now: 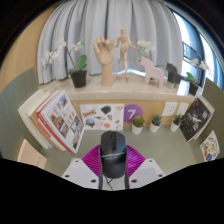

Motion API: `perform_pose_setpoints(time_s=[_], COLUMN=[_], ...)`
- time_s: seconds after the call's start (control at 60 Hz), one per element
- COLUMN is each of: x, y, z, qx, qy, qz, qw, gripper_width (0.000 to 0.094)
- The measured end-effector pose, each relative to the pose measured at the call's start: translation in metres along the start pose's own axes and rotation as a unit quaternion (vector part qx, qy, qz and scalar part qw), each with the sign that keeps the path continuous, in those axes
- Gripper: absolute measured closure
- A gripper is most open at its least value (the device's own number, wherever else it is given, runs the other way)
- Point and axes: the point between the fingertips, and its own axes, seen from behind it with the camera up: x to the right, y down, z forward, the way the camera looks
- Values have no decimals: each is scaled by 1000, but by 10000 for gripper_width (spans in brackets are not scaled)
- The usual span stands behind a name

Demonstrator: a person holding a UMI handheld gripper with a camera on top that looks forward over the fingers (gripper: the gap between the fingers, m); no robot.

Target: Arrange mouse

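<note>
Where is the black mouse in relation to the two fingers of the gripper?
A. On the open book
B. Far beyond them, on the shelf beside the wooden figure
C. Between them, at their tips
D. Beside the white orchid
C: the mouse sits between the two fingers of the gripper, above the purple mat, with its cable running down toward the camera.

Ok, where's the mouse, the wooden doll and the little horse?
mouse (112,152), gripper view, on its top shell, between the fingers.
wooden doll (122,45), gripper view, on its chest.
little horse (150,70), gripper view, on its body.
</note>
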Motion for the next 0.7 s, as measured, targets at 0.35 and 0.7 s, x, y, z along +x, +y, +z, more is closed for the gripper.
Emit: perform_pose_setpoints(time_s=[0.35,0.7], x=[-49,-46], y=[169,144], z=[57,28], qx=[-143,-128], qy=[4,-7], qz=[-17,8], qw=[990,992], gripper_width=[616,67])
